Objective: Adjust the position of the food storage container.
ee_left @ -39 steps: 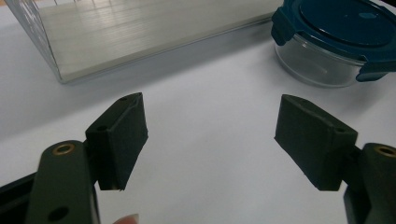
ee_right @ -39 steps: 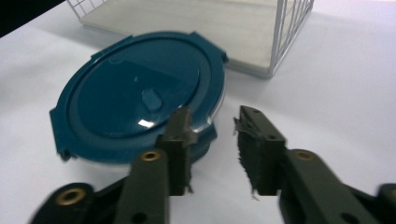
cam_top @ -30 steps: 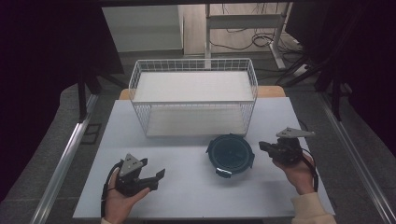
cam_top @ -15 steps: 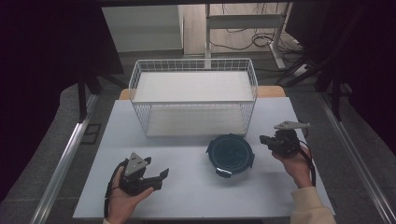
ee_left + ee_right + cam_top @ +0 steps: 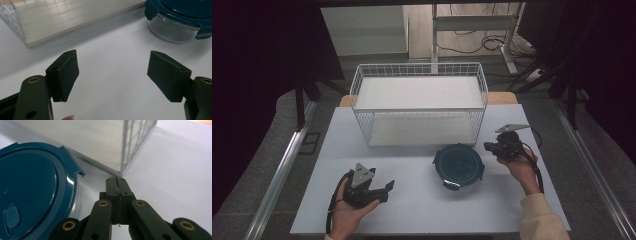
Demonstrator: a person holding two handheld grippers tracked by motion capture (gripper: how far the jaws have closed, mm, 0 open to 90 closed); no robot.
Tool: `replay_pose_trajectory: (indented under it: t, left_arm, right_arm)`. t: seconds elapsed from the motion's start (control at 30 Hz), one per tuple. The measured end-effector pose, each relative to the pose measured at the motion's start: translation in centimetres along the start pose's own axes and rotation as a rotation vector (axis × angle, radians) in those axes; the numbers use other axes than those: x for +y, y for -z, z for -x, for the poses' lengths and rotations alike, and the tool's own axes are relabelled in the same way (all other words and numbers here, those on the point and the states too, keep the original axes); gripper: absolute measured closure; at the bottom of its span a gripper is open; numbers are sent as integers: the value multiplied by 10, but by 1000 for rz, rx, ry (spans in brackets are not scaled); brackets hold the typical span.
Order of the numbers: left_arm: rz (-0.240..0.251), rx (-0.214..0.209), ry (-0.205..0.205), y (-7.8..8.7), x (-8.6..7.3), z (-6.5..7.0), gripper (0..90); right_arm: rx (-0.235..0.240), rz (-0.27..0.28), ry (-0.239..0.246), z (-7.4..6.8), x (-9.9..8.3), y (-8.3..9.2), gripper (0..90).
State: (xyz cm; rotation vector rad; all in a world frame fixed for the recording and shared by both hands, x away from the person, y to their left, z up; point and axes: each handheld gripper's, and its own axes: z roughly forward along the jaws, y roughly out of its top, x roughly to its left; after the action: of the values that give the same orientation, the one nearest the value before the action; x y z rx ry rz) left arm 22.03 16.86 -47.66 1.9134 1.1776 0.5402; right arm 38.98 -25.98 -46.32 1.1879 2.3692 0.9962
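Out on the white table (image 5: 412, 200), a white wire basket (image 5: 419, 107) sitting toward the far edge, a pale board lining its bottom. Beyond the table, grey floor (image 5: 377, 60), a metal desk frame (image 5: 472, 25) with loose cables (image 5: 462, 47) trailing beneath. Dark curtains (image 5: 267, 50) hanging at either side.

The right gripper (image 5: 490, 146), jaws pressed together on nothing, slides in leftward and a touch lower than a second ago, now just beside the rim of the blue-lidded container (image 5: 458, 165) without touching.
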Motion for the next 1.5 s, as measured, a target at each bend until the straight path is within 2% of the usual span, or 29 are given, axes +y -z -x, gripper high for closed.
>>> replay_pose_trajectory:
  t: [0.03,0.13,0.2,0.37,0.47,0.5,0.63,0.8,1.13,1.27,1.5]
  left_arm:
    - [5,16,10,3,0,-2,248]
    - [11,16,25,5,0,-4,250]
    - [7,21,25,4,0,-5,250]
    - [4,24,35,3,-1,-7,251]
    - [9,32,46,5,-3,-8,253]
    - [12,37,42,7,-2,-8,253]
    - [17,41,46,7,-2,-8,253]
    - [17,47,51,7,-2,-8,255]
    - [21,66,54,9,-3,-7,256]
    - [27,73,63,10,-3,-9,257]
    - [32,76,58,12,-2,-9,258]
  right_arm:
    - [7,-3,12,-3,2,-4,898]
    - [1,-26,43,-7,5,-7,898]
    - [6,-22,44,-7,5,-7,898]
    - [18,-54,63,-12,5,-14,898]
    - [30,-71,90,-21,9,-18,899]
    - [12,-75,104,-23,10,-18,899]
    - [10,-90,108,-24,10,-19,899]
    - [-18,-120,132,-29,11,-24,900]
    - [0,-125,163,-40,14,-27,900]
    - [17,-126,187,-51,16,-28,900]
    - [35,-134,205,-61,16,-31,900]
